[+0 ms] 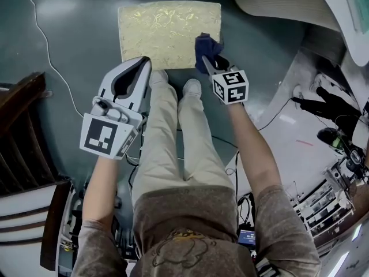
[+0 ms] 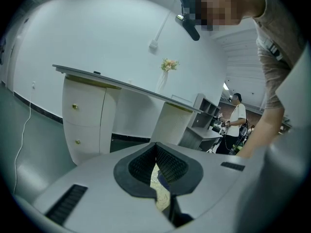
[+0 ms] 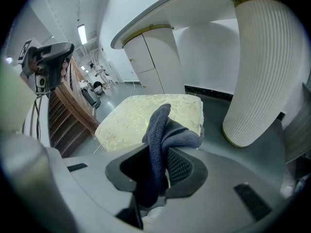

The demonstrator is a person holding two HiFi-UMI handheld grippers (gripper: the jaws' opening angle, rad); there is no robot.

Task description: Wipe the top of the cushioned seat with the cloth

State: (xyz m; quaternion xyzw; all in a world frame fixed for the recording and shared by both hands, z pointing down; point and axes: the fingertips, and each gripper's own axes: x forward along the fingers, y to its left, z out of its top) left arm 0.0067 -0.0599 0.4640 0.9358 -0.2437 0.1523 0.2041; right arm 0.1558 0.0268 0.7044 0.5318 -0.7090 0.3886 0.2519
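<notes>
The cushioned seat [image 1: 169, 33] is a pale gold patterned square on the dark floor, just beyond the person's shoes [image 1: 192, 87]. My right gripper [image 1: 210, 59] is shut on a dark blue cloth [image 1: 206, 46], which hangs over the seat's near right corner. In the right gripper view the cloth [image 3: 158, 130] bunches up between the jaws of the right gripper [image 3: 158, 147], with the seat [image 3: 136, 115] behind it. My left gripper [image 1: 144, 62] is held near the seat's front left edge, shut on nothing. Its view looks toward a wall past the left gripper [image 2: 156, 147].
A dark wooden chair frame [image 1: 23, 131] stands at the left. A white cable [image 1: 52, 62] runs across the floor. A white ribbed pedestal [image 3: 257, 67] rises right of the seat. Equipment [image 1: 334, 137] clutters the right side. A white cabinet [image 2: 87, 115] and a standing person [image 2: 236, 118] are farther off.
</notes>
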